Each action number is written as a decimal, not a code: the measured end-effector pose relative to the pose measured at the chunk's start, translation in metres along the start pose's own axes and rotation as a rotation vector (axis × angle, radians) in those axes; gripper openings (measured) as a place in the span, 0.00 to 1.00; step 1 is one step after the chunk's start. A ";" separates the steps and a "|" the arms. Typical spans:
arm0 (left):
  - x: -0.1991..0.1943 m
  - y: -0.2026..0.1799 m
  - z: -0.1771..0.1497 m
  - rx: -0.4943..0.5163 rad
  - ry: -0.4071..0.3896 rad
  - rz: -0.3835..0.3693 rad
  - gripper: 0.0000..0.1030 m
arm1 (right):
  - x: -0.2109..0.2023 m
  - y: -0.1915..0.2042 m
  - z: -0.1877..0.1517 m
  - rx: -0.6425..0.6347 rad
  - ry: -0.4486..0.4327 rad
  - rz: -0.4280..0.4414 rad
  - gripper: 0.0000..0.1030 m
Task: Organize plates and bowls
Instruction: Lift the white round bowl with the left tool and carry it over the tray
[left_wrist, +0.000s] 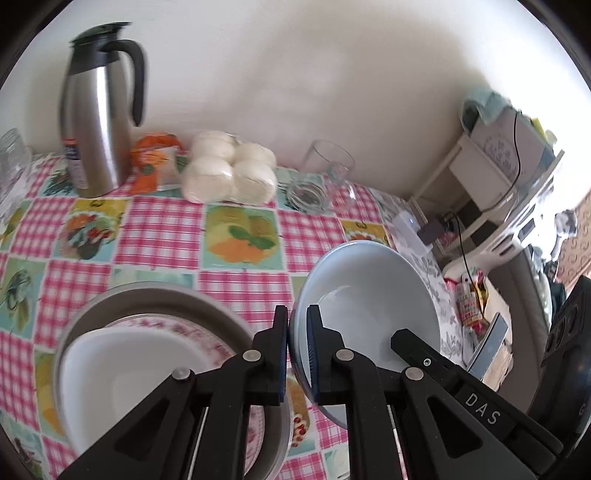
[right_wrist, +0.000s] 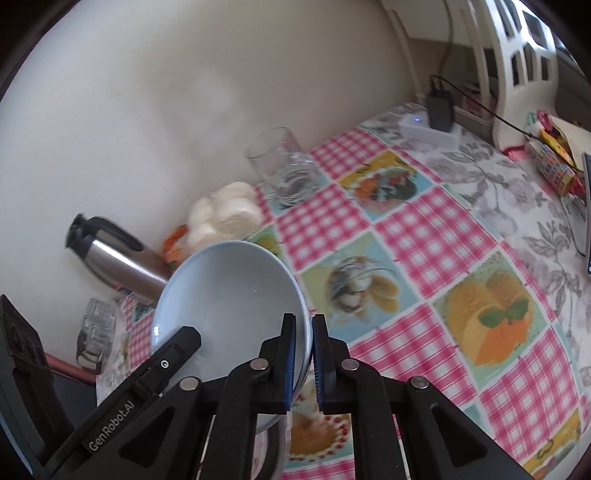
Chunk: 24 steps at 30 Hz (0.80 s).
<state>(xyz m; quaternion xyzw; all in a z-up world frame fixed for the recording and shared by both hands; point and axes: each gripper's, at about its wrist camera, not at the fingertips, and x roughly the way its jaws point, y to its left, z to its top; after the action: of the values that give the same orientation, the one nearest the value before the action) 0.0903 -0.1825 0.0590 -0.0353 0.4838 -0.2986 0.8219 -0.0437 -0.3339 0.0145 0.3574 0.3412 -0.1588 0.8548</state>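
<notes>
A pale blue bowl (left_wrist: 369, 295) (right_wrist: 229, 291) hangs tilted above the checked tablecloth, held by both grippers on opposite sides. My left gripper (left_wrist: 297, 321) is shut on its left rim. My right gripper (right_wrist: 303, 325) is shut on the opposite rim. In the left wrist view one of the right gripper's fingers (left_wrist: 417, 347) reaches over the bowl's near right edge. Below and to the left sits a stack: a grey plate (left_wrist: 155, 295), a pink-patterned plate (left_wrist: 177, 326) and a white dish (left_wrist: 129, 362) on top.
Along the wall stand a steel thermos jug (left_wrist: 99, 110), an orange packet (left_wrist: 155, 162), a pack of white buns (left_wrist: 229, 170), a drinking glass (left_wrist: 325, 173) and a glass jar (left_wrist: 13, 162). A white adapter with a black plug (right_wrist: 428, 129) lies at the table's far corner.
</notes>
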 end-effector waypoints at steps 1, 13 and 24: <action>-0.005 0.004 0.000 -0.007 -0.007 0.002 0.09 | -0.002 0.006 -0.003 -0.009 -0.001 0.005 0.10; -0.058 0.061 -0.016 -0.102 -0.046 0.059 0.09 | -0.008 0.068 -0.038 -0.104 0.020 0.067 0.12; -0.068 0.098 -0.033 -0.185 -0.020 0.105 0.09 | 0.008 0.101 -0.071 -0.187 0.067 0.031 0.12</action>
<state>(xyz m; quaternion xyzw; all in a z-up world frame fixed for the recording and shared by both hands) 0.0841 -0.0593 0.0605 -0.0887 0.5021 -0.2086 0.8346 -0.0192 -0.2129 0.0241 0.2866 0.3772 -0.1011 0.8748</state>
